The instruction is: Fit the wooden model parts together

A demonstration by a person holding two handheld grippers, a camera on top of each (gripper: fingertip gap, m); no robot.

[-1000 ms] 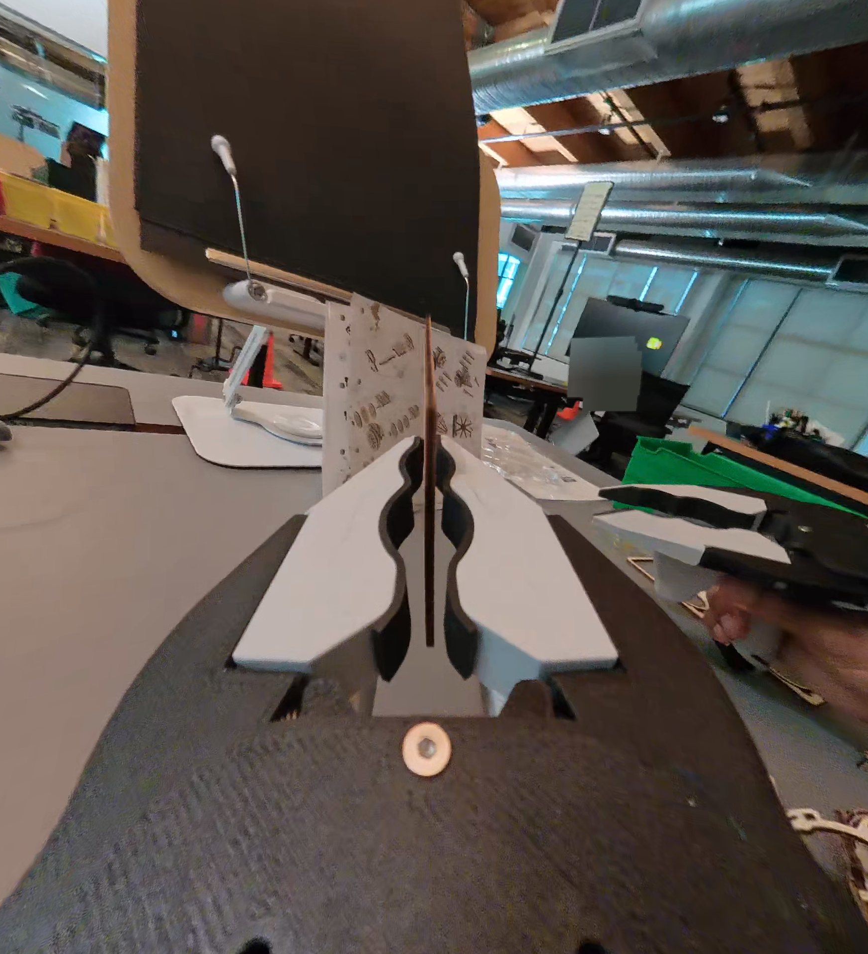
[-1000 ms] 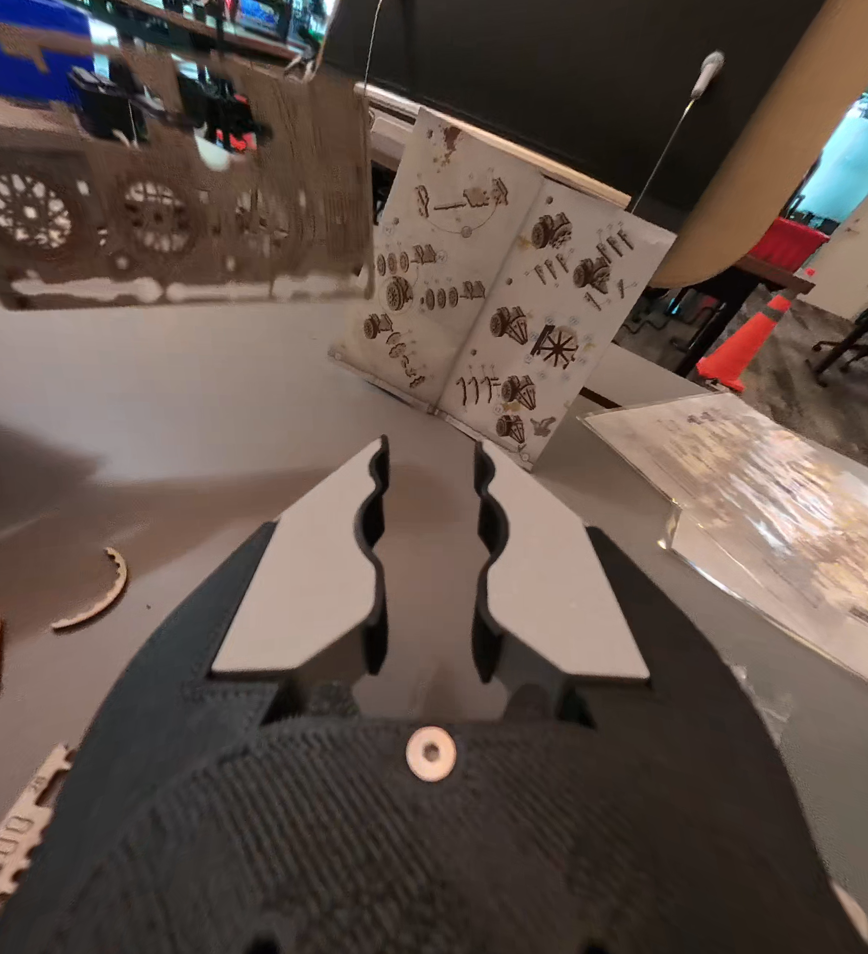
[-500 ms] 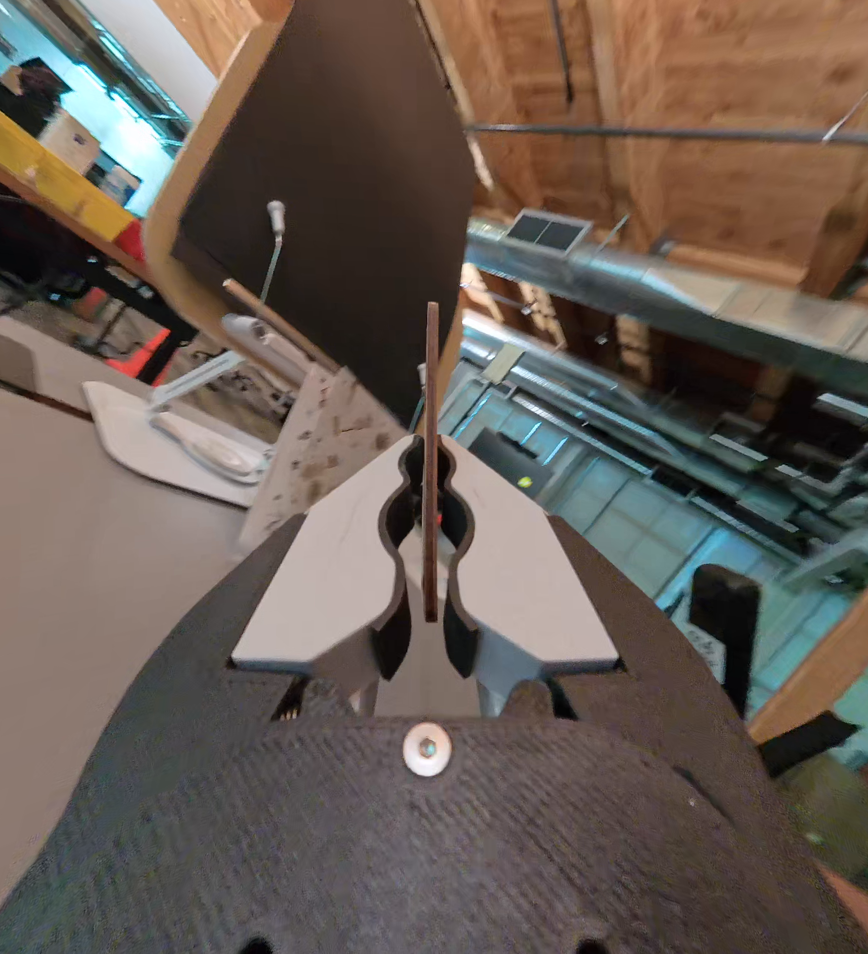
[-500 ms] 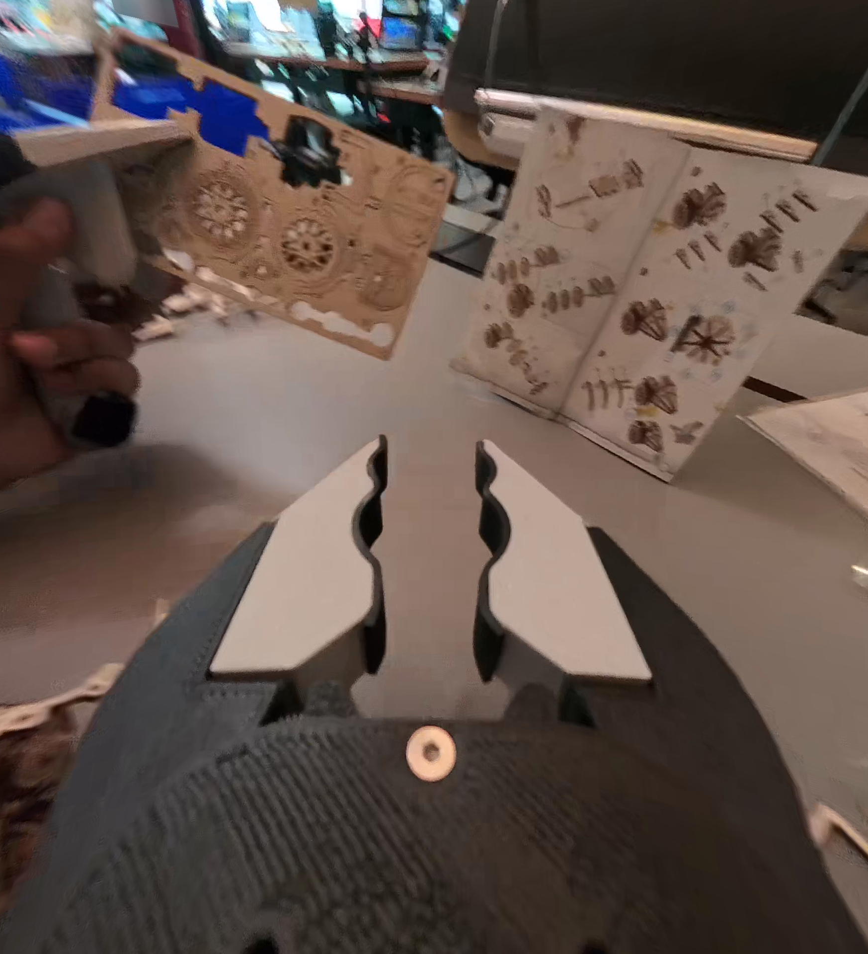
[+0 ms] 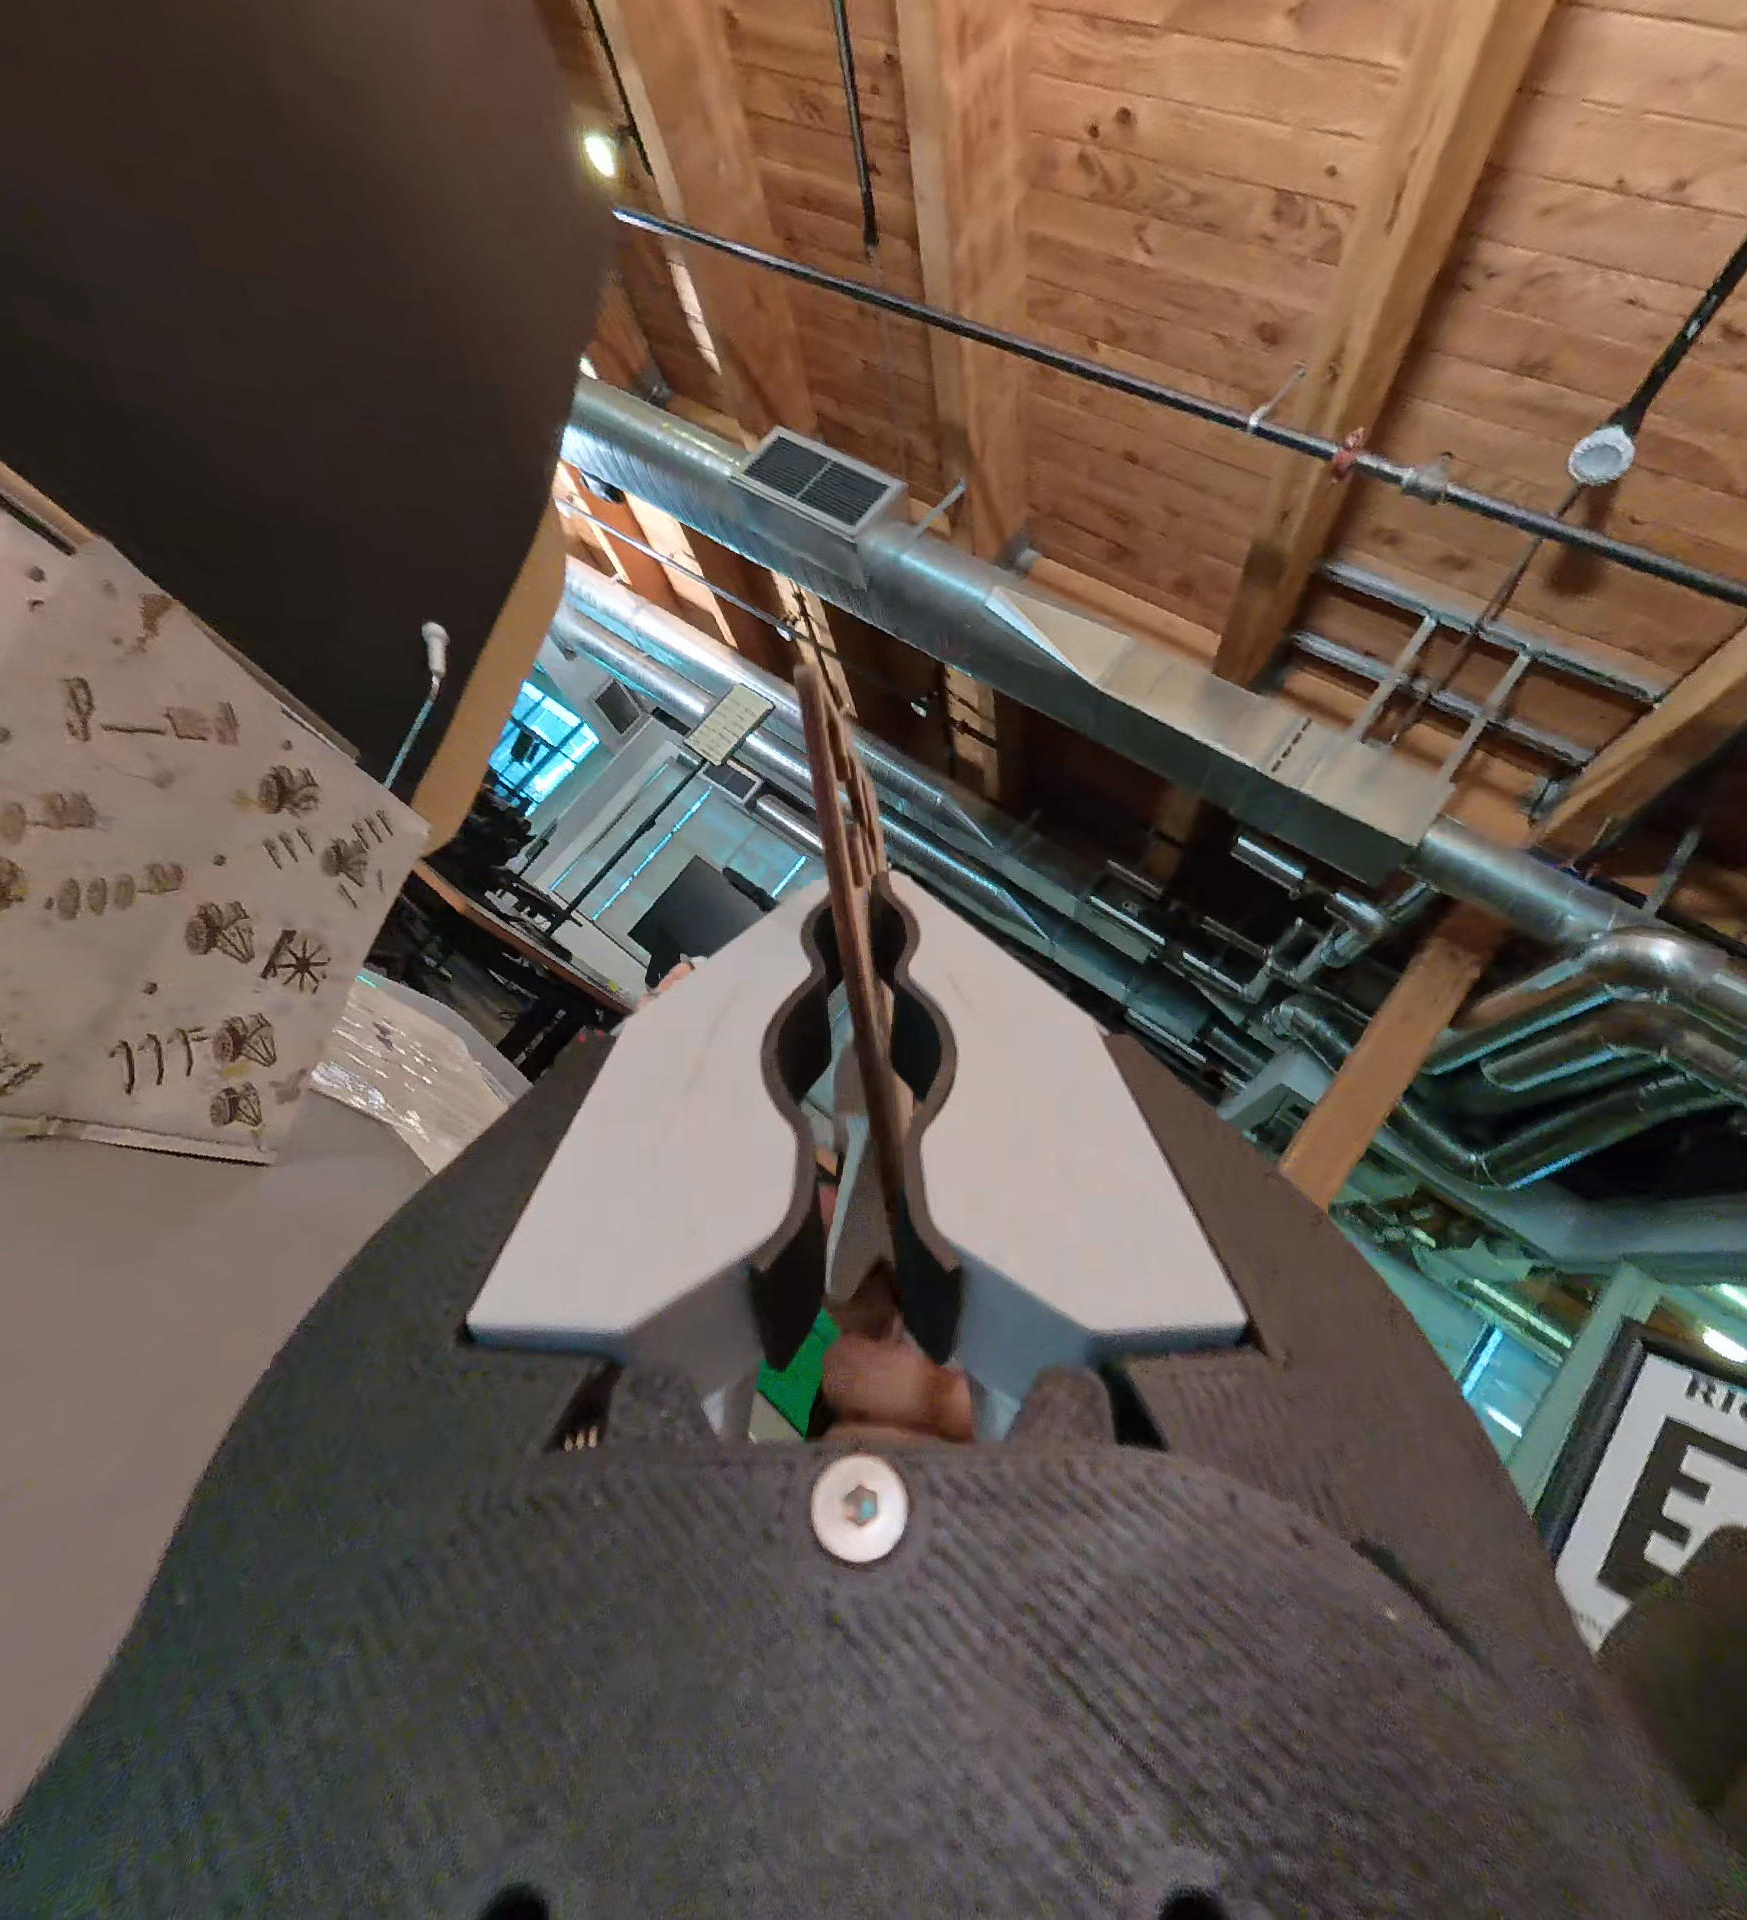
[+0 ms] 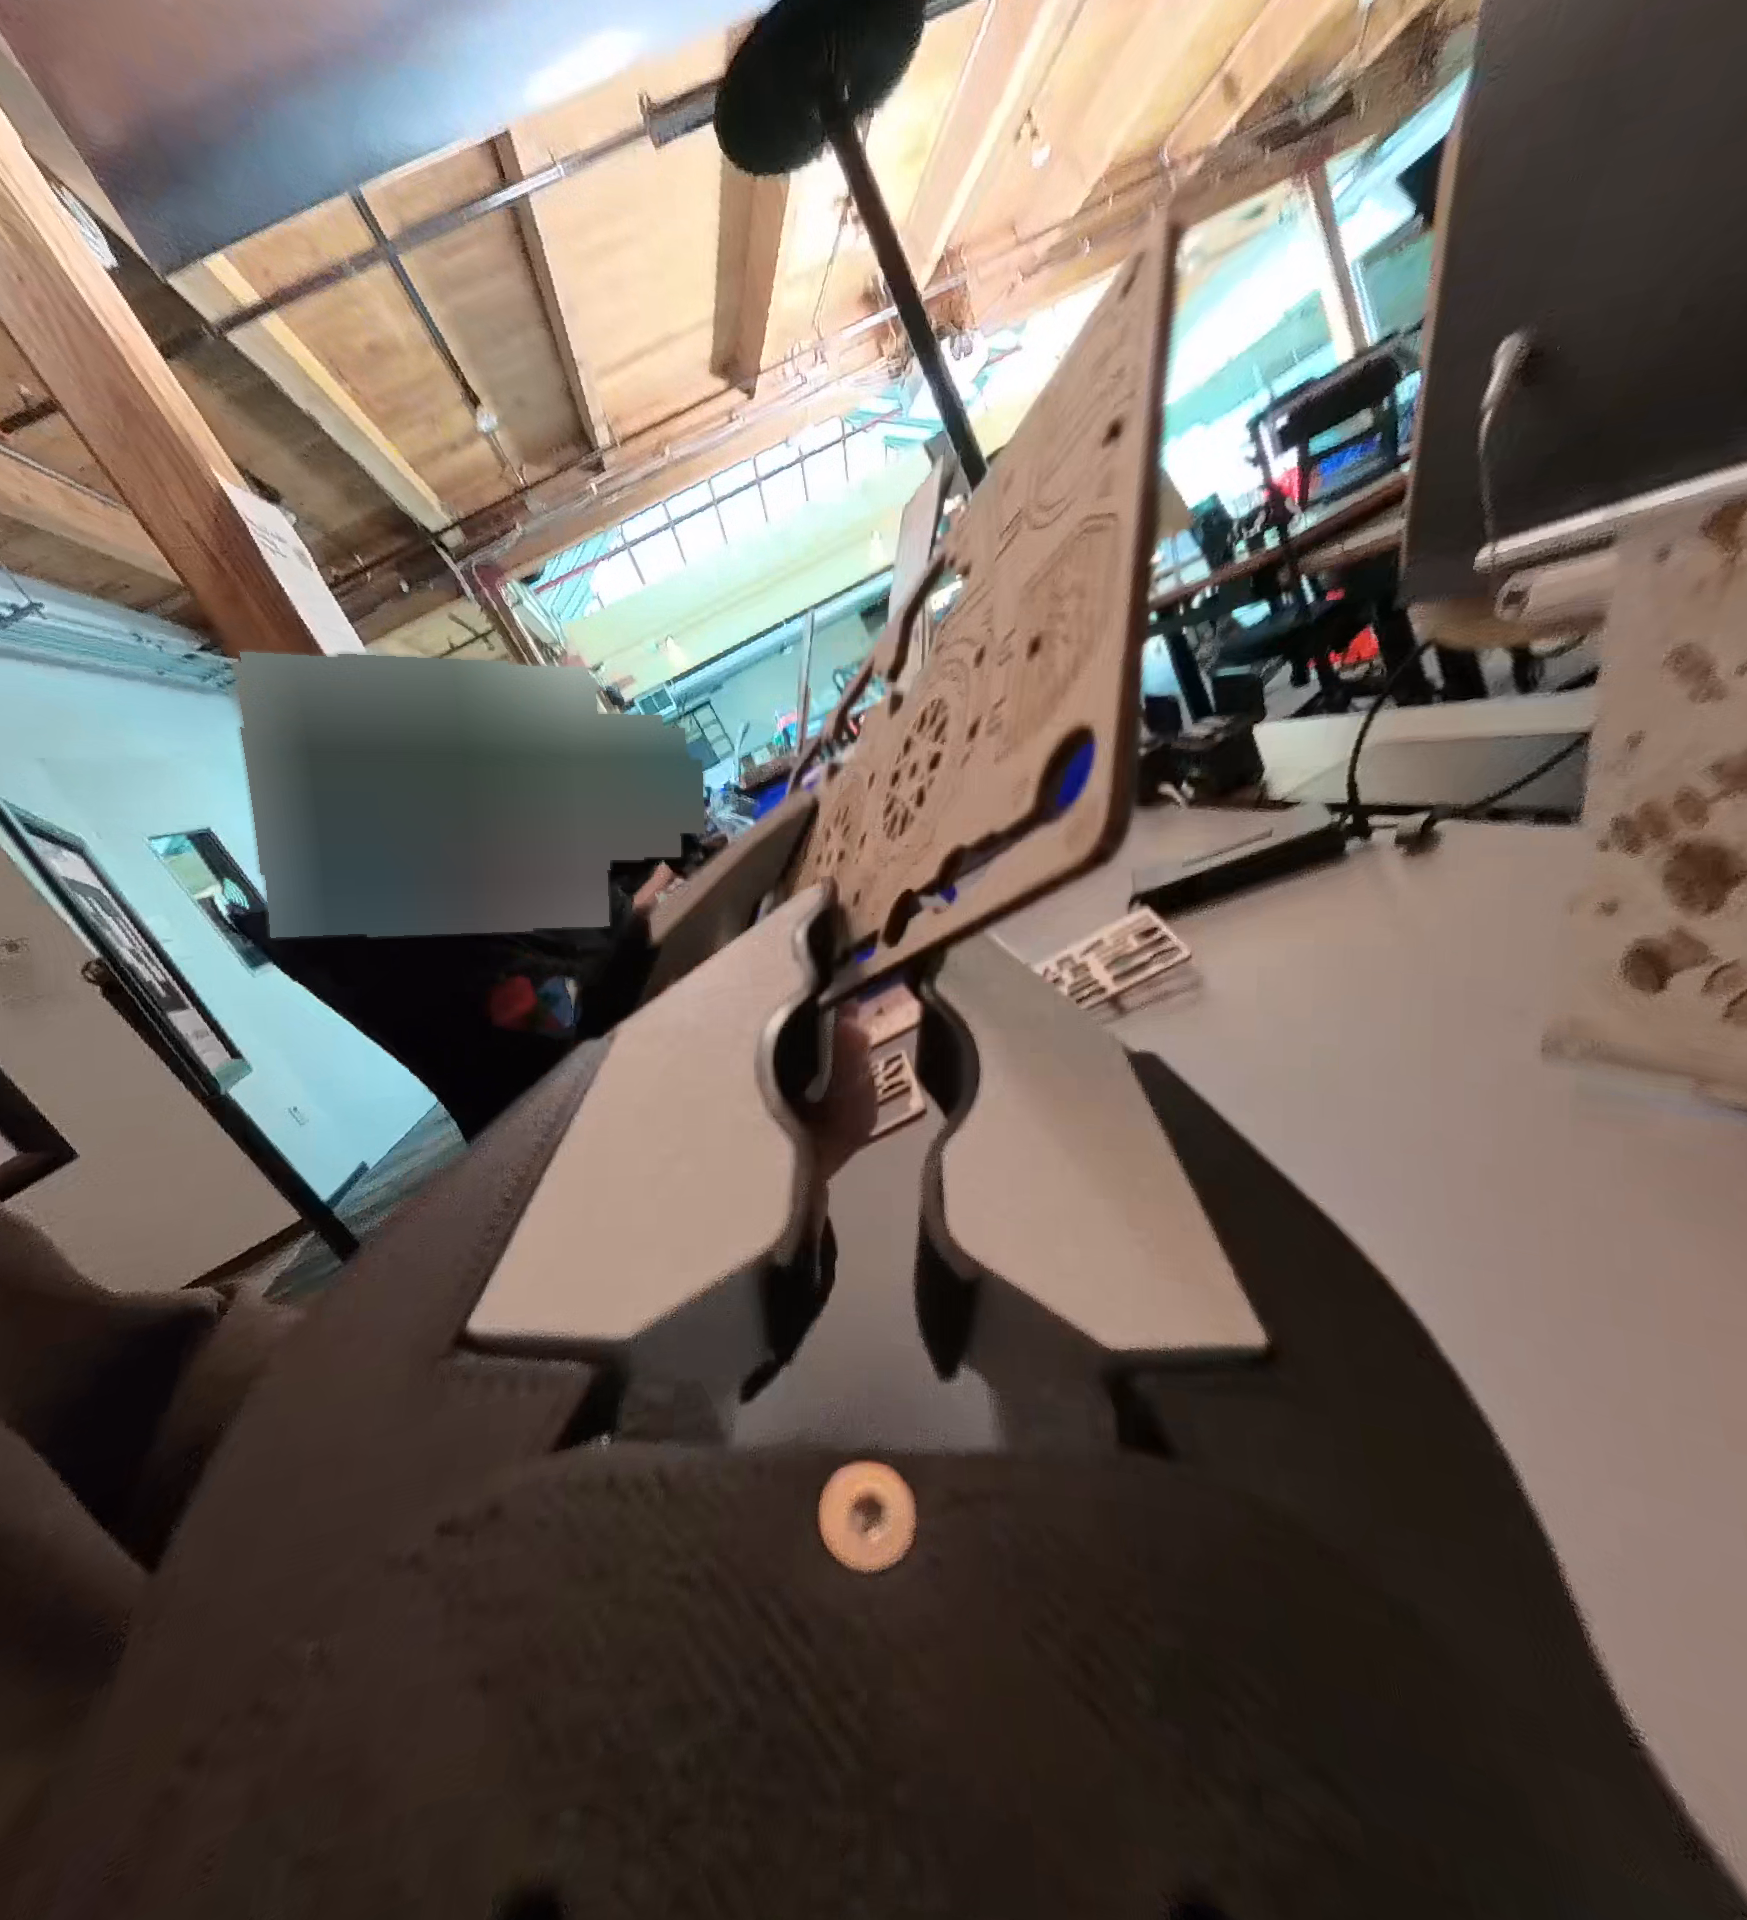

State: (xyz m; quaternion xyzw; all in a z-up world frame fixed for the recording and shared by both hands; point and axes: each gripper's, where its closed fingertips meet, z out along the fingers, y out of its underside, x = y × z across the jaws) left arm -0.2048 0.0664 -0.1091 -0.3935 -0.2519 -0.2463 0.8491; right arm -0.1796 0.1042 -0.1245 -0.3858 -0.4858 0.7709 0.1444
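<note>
Wooden model sheet [image 6: 994, 665] hangs in the air above the grey counter [image 6: 1471, 1039], a thin laser-cut panel with gear shapes and empty cut-outs, tilted with its long edge rising away from the counter. In my left wrist view I see that same sheet edge-on [image 5: 848, 883], a dark narrow strip running up between the fingers of my left gripper [image 5: 856, 914]. Those fingers are pressed in on the sheet near their tips, so the left gripper is pinching it and carrying it clear of the counter.

My right gripper [image 6: 874, 925] sits right at the lower corner of the sheet. Its fingers stand apart with a plain gap between them, and the sheet's lower edge reaches into the mouth of that gap by the left fingertip; whether it touches I cannot tell, since the view is blurred. Behind the gap I make out part of a hand [image 6: 848, 1081], and a small fretted wooden piece [image 6: 895, 1086] just beside it.

Beyond the sheet, a printed instruction page [image 6: 1721, 810] stands propped on the counter, to the right of the sheet in the right wrist view; in the left wrist view it [image 5: 121, 862] is to the sheet's left. A pale fretted parts piece [image 6: 1123, 961] lies flat on the counter just under the sheet's lower corner
</note>
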